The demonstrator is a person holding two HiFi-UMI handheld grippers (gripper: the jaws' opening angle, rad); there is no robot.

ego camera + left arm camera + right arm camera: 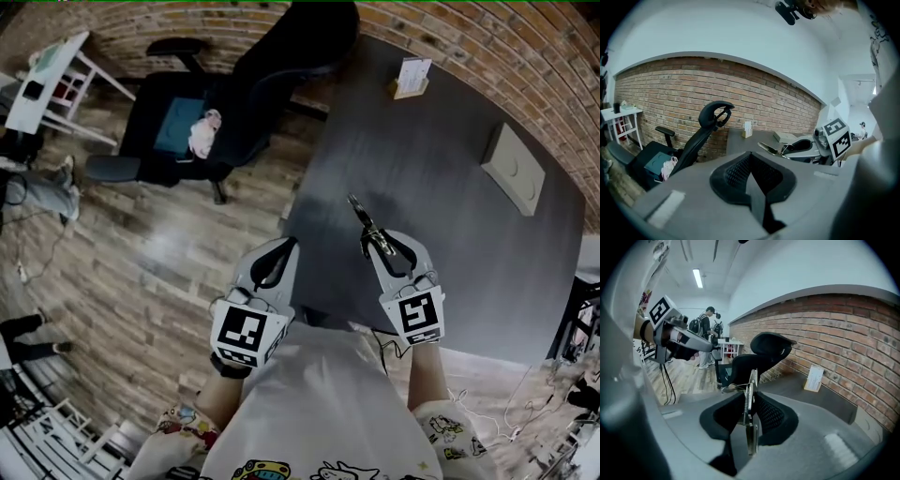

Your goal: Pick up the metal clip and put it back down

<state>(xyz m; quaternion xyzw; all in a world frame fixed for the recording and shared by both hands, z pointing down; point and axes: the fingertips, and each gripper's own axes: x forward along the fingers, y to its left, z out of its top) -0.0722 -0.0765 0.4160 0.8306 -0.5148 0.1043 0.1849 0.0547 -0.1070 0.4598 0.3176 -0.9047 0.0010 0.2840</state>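
The metal clip [367,228] is a slim steel spring clip. My right gripper [380,244] is shut on it, over the dark table [450,234]. In the right gripper view the clip [749,406] stands edge-on between the black pads, its spring and front end poking out ahead. From the left gripper view the clip [769,149] shows sticking out of the right gripper [785,151]. My left gripper [278,265] is shut with nothing in it, held at the table's left edge above the wooden floor. Its pads [757,185] meet along a thin seam.
A black office chair [234,103] stands at the table's far left corner. A card holder [411,77] sits at the table's far edge, and a flat beige box [514,169] lies to the right. A white shelf [52,80] stands far left. People stand in the room's background [707,333].
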